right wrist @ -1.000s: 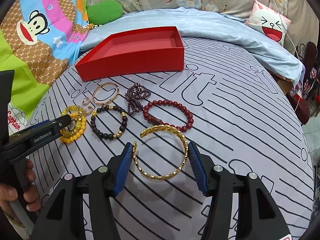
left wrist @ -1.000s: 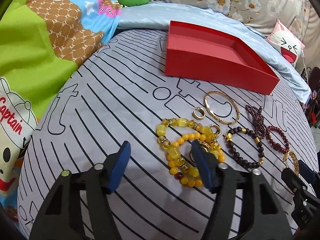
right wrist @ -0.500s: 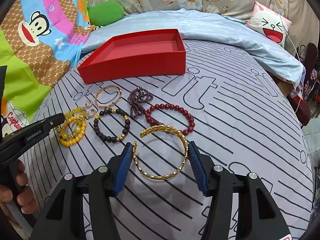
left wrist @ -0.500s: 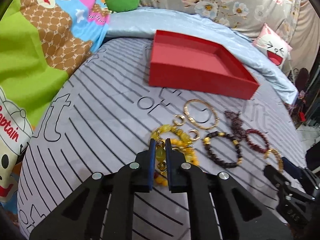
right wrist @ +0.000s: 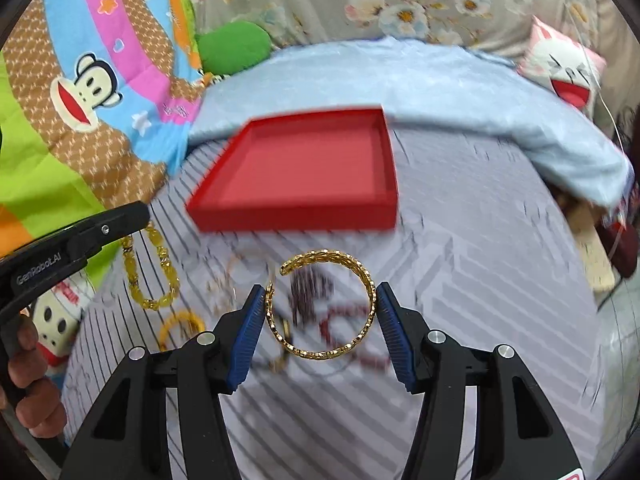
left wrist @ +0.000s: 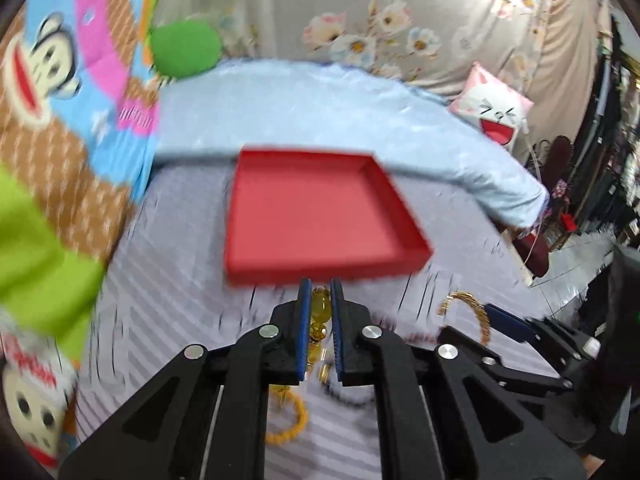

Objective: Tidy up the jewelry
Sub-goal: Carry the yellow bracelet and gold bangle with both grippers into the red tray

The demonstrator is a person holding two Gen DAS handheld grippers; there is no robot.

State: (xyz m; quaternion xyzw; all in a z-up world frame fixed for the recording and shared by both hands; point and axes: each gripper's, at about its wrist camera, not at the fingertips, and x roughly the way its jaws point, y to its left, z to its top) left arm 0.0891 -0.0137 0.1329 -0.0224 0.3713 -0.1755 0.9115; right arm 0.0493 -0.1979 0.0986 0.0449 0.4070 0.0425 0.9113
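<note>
While hanging near the red tray (left wrist: 320, 216) | left gripper (left wrist: 320, 300) pinching yellow bead bracelet (left wrist: 321, 312), jaws nearly closed | right gripper (right wrist: 320, 304) clasping gold bangle (right wrist: 320, 308) across part-open jaws, right of it.

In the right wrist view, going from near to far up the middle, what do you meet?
Right gripper → gold bangle between its fingers → red tray → light blue blanket → floral fabric.
</note>
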